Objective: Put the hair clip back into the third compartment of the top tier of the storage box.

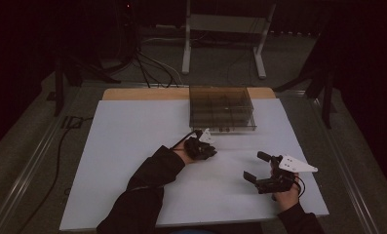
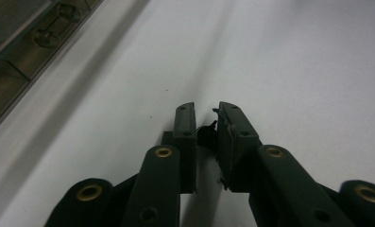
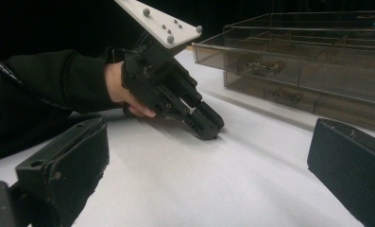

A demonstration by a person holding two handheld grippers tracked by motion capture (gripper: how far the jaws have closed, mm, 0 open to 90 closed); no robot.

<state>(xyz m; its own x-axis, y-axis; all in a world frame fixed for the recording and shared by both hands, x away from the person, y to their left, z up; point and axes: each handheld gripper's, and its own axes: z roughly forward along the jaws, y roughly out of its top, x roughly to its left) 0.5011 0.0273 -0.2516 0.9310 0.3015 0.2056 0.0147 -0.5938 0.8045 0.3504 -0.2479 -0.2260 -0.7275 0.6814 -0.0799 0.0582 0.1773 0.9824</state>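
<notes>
My left gripper point(image 1: 212, 152) points down at the white table sheet point(image 1: 127, 146), its tip resting on it just in front of a clear compartment box point(image 1: 222, 123). In the left gripper view its jaws point(image 2: 206, 113) are shut on a small black part point(image 2: 205, 135) that is pinched between the pads. The right gripper view shows that same gripper point(image 3: 211, 132) tilted steeply, tip on the sheet. My right gripper point(image 1: 255, 165) rests near the table's front right, open, with nothing between its fingers point(image 3: 67, 161).
The clear box point(image 3: 279, 71) has a drawer front with small handles and several compartments. A white frame stand point(image 1: 186, 44) and cables lie on the floor beyond the table. The room around the table is dark.
</notes>
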